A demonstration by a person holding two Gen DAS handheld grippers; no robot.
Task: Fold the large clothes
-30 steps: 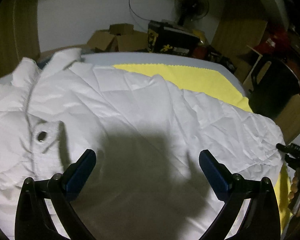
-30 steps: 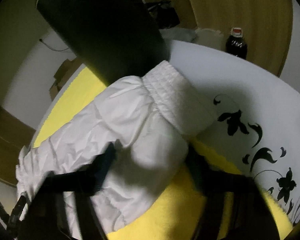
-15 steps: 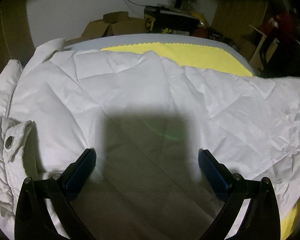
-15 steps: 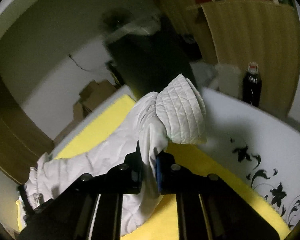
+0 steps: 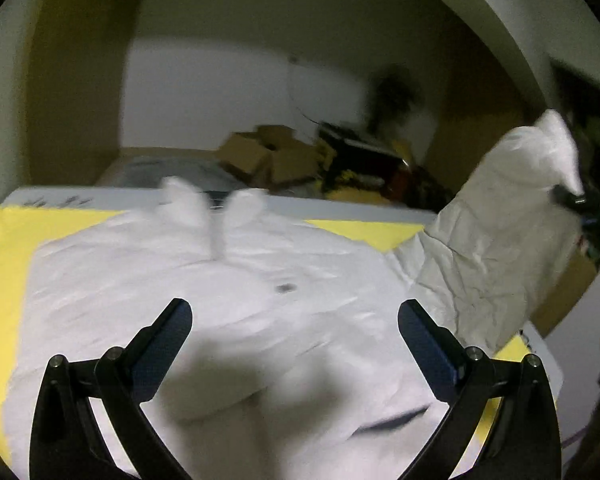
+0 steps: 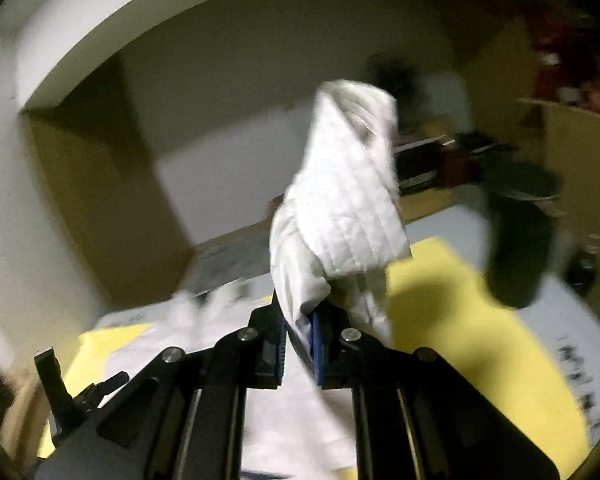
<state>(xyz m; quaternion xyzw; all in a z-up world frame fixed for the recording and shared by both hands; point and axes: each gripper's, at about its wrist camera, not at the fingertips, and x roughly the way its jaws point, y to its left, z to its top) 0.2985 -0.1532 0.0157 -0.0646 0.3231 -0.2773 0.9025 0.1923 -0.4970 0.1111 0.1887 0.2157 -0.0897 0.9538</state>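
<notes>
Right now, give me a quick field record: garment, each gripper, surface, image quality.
garment: white padded jacket, body lying flat, collar at the far side
sleeve: sleeve lifted off the surface, cuff end standing above the jaws
right gripper: right gripper shut on the sleeve
left gripper: left gripper open, over the jacket body, holding nothing
surface: yellow cloth under the jacket
image quality: both views motion-blurred

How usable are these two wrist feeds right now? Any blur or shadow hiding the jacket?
Left wrist view: dim room, motion smear across the white jacket, and the open left claw throws a dark shadow on the cloth just ahead. Right wrist view: heavy blur everywhere, yet the right claw reads sharp, shut on the raised sleeve.
</notes>
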